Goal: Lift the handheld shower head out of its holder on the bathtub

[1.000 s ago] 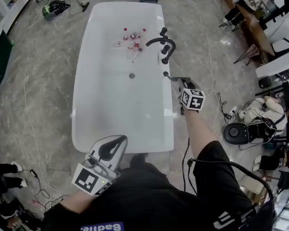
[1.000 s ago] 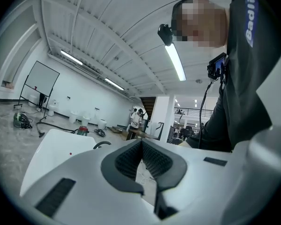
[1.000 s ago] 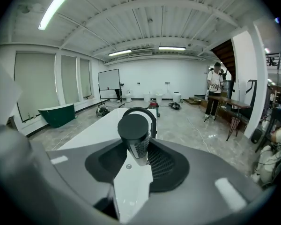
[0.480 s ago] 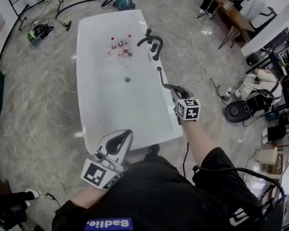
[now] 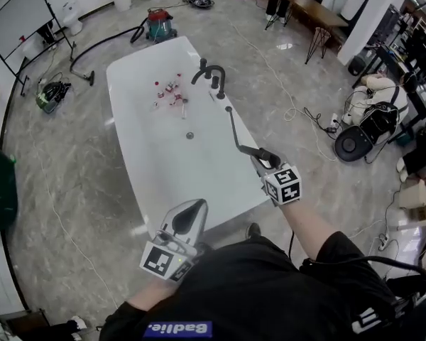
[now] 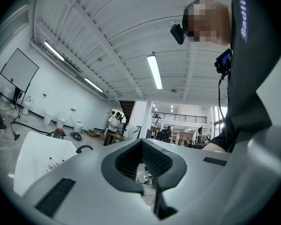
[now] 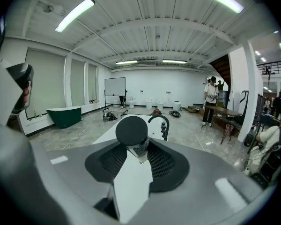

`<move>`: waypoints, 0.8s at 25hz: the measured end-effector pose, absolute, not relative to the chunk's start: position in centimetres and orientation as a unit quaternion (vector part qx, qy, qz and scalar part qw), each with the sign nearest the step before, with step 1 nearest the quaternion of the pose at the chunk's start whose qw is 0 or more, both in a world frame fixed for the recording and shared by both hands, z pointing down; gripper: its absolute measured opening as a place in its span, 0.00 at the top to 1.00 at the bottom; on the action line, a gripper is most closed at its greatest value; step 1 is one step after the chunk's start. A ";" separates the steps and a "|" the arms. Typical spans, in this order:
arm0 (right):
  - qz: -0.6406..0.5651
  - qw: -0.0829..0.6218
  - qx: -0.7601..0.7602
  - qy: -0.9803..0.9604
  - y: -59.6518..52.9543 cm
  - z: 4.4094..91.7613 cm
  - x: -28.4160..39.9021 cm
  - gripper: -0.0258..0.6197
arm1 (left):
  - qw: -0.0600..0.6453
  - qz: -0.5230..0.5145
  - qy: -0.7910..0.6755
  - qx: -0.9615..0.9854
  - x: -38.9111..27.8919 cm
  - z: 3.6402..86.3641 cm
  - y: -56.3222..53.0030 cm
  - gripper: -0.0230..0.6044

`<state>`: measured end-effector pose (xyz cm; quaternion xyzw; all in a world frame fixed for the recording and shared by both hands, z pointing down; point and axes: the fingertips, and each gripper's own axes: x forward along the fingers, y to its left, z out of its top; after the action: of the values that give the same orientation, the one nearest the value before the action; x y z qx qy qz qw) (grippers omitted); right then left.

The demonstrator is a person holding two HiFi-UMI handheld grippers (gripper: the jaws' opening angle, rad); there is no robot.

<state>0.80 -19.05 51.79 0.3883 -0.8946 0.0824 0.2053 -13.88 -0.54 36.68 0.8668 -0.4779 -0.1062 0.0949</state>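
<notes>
**Operator:** Where is the shower head?

**Inspector:** Your right gripper (image 5: 258,155) has its jaws clamped on the handheld shower head (image 7: 131,131). The round black face points away from you, toward the black faucet (image 5: 211,73), and is well apart from it. In the head view the stem lies in line with the right rim of the white bathtub (image 5: 131,112).

**Operator:** And my other hand?

**Inspector:** Your left gripper (image 5: 199,206) has its jaws pressed together on nothing. It sits by the tub's near end, close to your body.

**Operator:** What about the surroundings?

**Inspector:** The floor (image 5: 64,155) is grey and marbled. Inside the tub, beside the faucet, lies a cluster of small red-and-white items (image 5: 170,91). They may be bottles, but they are too small to confirm. A drain (image 5: 189,136) sits mid-basin. A red vacuum cleaner (image 5: 160,21) stands beyond the tub's far end, and a whiteboard (image 5: 14,13) stands at the left. A dark green tub (image 7: 63,116) is against the windowed wall.
</notes>
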 end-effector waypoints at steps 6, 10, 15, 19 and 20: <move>0.086 0.189 0.363 -0.908 -13.8 49.3 2.3 0.76 | 0.090 -0.093 -0.486 0.864 -11.9 35.4 -0.1 0.96; 0.075 0.184 0.332 -0.922 -11.1 48.2 3.9 0.76 | 0.092 -0.091 -0.476 0.870 -8.5 35.1 -0.3 0.96; 0.066 0.168 0.307 -0.934 -9.2 46.6 6.1 0.76 | 0.105 -0.075 -0.460 0.879 -4.4 35.6 -1.1 0.96; 0.061 0.157 0.297 -0.940 -7.8 45.4 8.3 0.76 | 0.101 -0.067 -0.444 0.888 -1.4 36.0 -1.2 0.96; 0.063 0.155 0.296 -0.940 -7.5 45.1 8.8 0.76 | 0.101 -0.065 -0.442 0.889 -0.9 36.1 -1.1 0.96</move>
<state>8.82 -7.45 45.10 0.2957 -0.9404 0.0627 0.1554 -0.93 -1.08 36.11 0.8892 -0.4415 -0.0652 0.1007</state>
